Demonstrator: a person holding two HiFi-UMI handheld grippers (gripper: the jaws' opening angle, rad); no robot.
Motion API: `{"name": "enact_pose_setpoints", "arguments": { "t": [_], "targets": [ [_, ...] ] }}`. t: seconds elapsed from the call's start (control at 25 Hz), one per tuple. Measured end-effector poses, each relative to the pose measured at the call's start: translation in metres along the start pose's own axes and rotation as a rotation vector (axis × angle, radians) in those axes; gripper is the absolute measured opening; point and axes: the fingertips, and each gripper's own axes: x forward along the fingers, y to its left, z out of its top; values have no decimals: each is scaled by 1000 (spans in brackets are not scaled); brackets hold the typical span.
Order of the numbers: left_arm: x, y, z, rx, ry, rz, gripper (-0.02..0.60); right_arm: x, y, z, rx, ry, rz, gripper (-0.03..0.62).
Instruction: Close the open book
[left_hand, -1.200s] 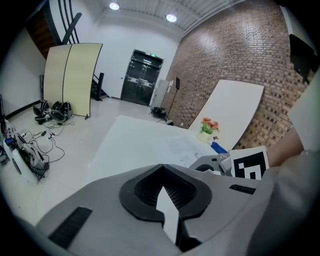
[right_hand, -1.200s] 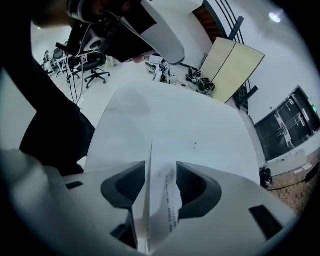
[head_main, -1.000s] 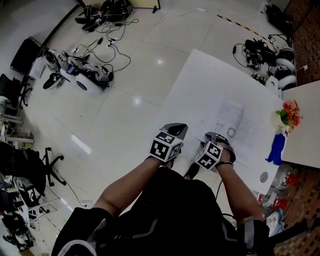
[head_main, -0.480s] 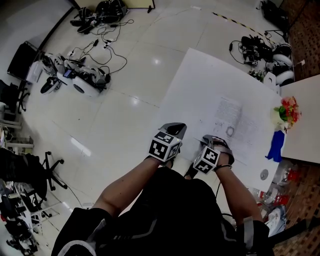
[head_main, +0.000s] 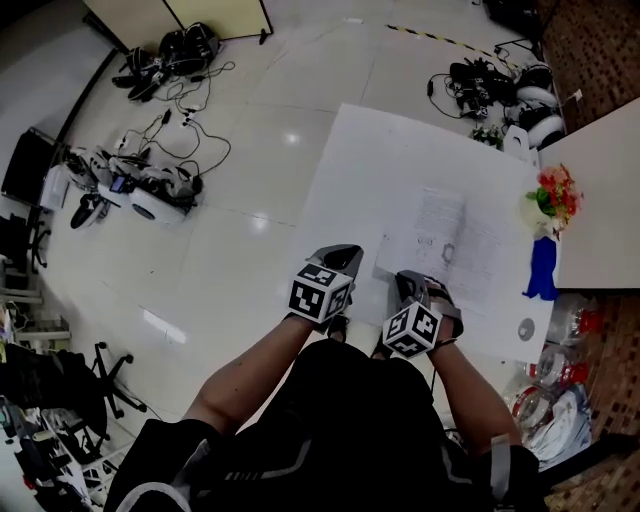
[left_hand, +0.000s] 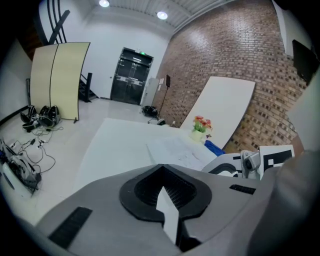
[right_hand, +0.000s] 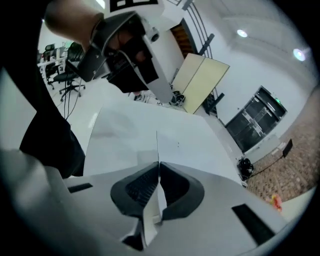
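The open book (head_main: 448, 240) lies flat on the white table (head_main: 370, 160), its pages showing print; it also appears in the left gripper view (left_hand: 175, 149). My right gripper (head_main: 418, 288) is at the book's near edge. Its jaws have just been closing, and in the right gripper view they (right_hand: 158, 165) are shut on a thin page (right_hand: 157, 145) that stands edge-on between the pads. My left gripper (head_main: 338, 262) hovers by the table's near left edge, apart from the book, with its jaws (left_hand: 162, 168) shut on nothing.
A vase of flowers (head_main: 550, 195) and a blue cloth (head_main: 540, 268) sit right of the book, next to a second white table (head_main: 605, 190). A small disc (head_main: 527, 328) lies near the corner. Cables and gear (head_main: 150, 185) litter the floor at the left.
The right gripper has lifted a little at the book's near edge. The left gripper has hardly shifted. The head view has swung, so the table sits further left.
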Motion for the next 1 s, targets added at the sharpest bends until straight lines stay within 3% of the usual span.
{"name": "enact_pose_setpoints", "arguments": {
  "t": [0.28, 0.52, 0.8, 1.0],
  "targets": [
    [19, -24, 13, 58, 24, -70, -5, -43, -23, -7, 214, -116, -121, 12],
    [40, -52, 22, 90, 54, -131, -5, -76, -38, -35, 417, -208, -199, 9],
    [67, -91, 34, 126, 71, -201, -5, -108, -51, -97, 782, -276, -277, 9],
    [83, -119, 29, 160, 107, -244, -5, -112, -50, -164, 1177, -297, -301, 9]
  ]
}}
